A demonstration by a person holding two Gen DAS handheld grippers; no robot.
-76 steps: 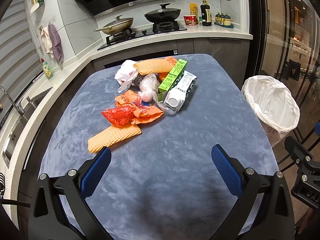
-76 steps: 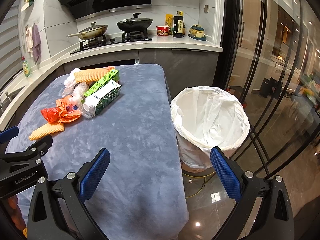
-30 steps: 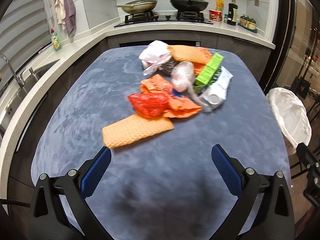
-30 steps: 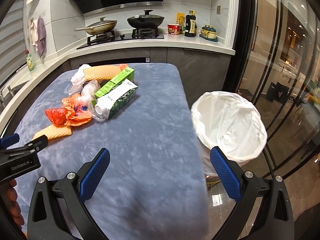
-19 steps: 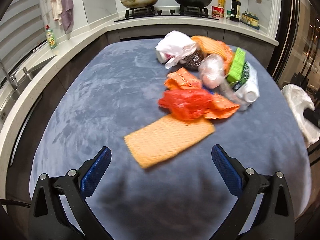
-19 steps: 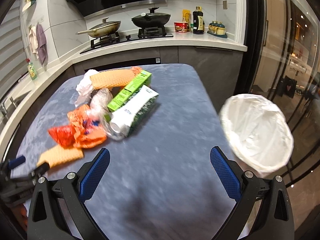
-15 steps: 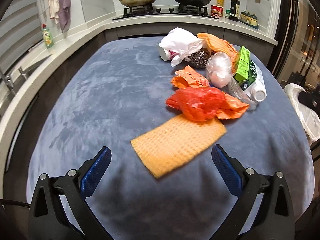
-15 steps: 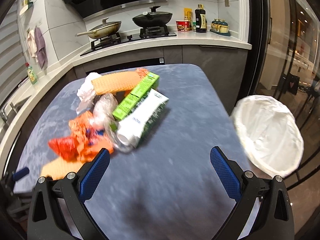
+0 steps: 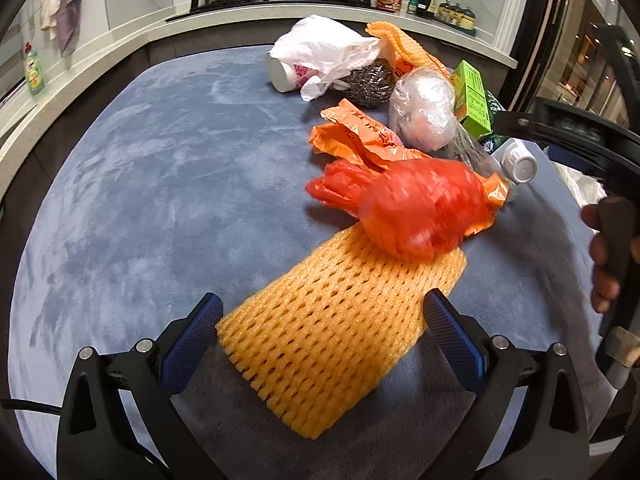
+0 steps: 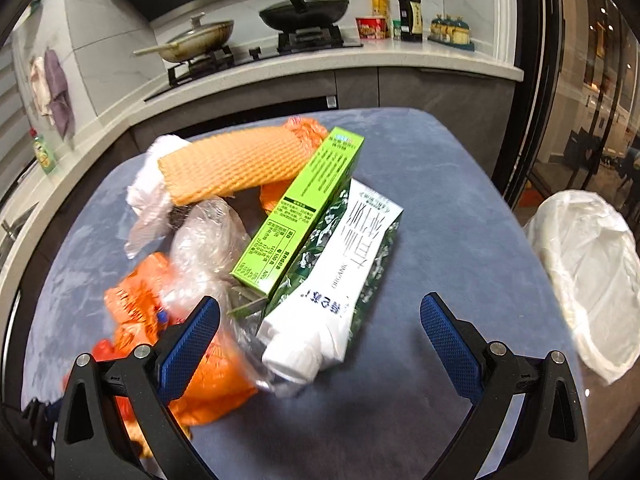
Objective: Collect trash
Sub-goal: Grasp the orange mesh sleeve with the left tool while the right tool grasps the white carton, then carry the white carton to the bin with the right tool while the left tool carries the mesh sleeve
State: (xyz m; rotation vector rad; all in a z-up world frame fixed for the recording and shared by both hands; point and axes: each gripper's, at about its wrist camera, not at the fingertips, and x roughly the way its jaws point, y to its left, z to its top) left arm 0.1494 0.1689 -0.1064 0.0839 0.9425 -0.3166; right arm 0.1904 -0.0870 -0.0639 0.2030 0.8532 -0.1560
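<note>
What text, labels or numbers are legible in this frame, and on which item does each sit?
"ORGANIC": on the white and green carton, lengthwise beside large Chinese characters I cannot transcribe reliably.
"100": in the fine print on the green box; the rest is too small to read.
Orange bag: printed lettering, too crumpled to read.
Bottles and red cup on the counter: labels too small to read.

Readable print on the trash
"ORGANIC" along the white-and-green floral milk carton; "100" on the bright green cardboard box.
</note>
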